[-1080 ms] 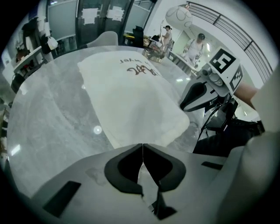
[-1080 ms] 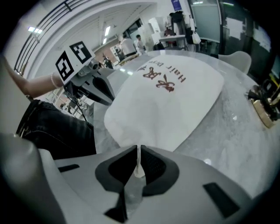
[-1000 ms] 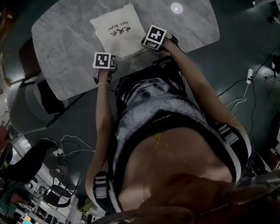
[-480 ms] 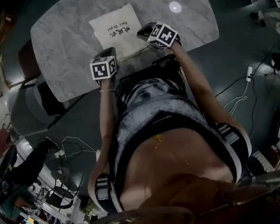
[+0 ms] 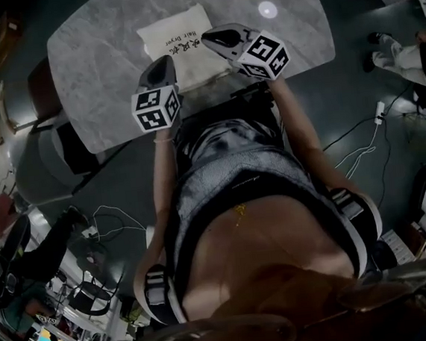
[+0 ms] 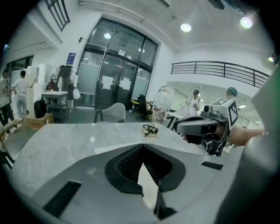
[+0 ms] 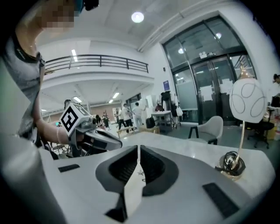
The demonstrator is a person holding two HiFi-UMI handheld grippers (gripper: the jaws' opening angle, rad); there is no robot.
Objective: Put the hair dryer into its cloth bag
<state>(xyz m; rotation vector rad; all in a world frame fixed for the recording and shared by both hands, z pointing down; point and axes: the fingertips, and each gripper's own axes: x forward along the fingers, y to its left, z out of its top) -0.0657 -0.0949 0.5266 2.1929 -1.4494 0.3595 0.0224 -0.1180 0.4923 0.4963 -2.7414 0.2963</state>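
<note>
The cloth bag [image 5: 174, 36] is cream-coloured and roughly square. It lies flat on the grey marbled tabletop [image 5: 97, 57], close to the edge nearest the person and turned a little askew to that edge. Two short lines of dark print run across its upper face, upside down from the person's side; one reads "Hair Dryer". Its far corners and left side lie in plain sight, while its near edge is covered in the head view. The cloth looks smooth, with soft, slightly rounded edges. What it contains cannot be seen.
</note>
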